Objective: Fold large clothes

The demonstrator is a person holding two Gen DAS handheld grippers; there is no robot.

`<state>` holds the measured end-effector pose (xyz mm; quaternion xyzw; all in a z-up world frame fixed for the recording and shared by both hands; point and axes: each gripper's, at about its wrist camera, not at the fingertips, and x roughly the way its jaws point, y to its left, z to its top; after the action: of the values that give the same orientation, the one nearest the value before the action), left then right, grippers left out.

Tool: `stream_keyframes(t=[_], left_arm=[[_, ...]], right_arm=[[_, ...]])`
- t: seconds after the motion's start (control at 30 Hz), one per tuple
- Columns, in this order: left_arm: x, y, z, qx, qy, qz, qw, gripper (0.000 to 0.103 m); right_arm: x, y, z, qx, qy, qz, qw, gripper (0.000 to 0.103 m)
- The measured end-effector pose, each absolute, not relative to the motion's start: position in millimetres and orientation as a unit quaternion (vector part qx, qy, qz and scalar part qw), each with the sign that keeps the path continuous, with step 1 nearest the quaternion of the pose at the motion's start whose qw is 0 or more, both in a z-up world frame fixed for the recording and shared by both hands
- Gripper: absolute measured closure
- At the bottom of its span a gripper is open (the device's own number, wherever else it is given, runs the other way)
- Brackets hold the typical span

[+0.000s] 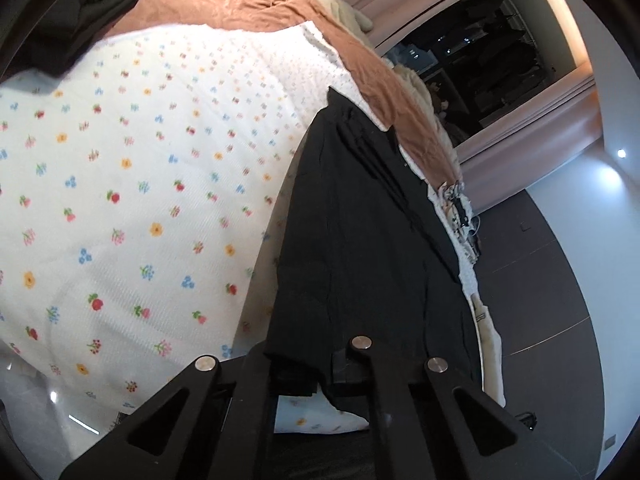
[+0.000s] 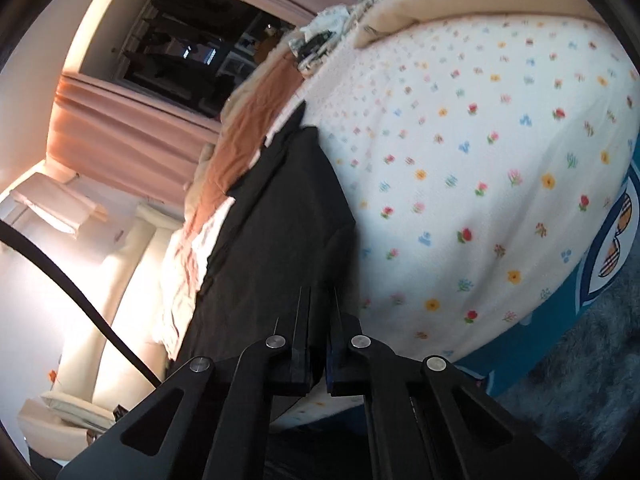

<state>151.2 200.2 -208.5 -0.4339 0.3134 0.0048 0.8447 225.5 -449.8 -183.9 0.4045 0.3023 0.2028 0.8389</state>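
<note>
Left wrist view: the left gripper (image 1: 320, 364) is pressed together on the near edge of the black garment (image 1: 360, 220), which lies on the flowered bedcover (image 1: 140, 180). Right wrist view: the right gripper (image 2: 320, 312) is clamped tight, pinching the same black garment (image 2: 276, 216) on the bed.

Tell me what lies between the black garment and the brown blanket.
A thin strip of floral sheet, seen in the right wrist view between the garment and the blanket.

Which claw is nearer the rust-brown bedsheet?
Neither clearly: left claw and right claw each clamp the black garment's near edge, with the rust-brown bedsheet beyond its far end.
</note>
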Motion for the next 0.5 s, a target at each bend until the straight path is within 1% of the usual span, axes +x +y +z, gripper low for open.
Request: stream_keyframes(t=[0.27, 0.5], left_arm=[[127, 199, -169, -0.437, 0.278, -0.014, 0.856, 0.099], [79, 197, -128, -0.448, 0.235, -0.042, 0.862, 0.099]], right_arm=[[185, -439, -129, 0.394, 0.259, 0.232, 0.851, 0.103], [132, -441, -88, 0.388, 0.22, 0.263, 0.856, 0.103]])
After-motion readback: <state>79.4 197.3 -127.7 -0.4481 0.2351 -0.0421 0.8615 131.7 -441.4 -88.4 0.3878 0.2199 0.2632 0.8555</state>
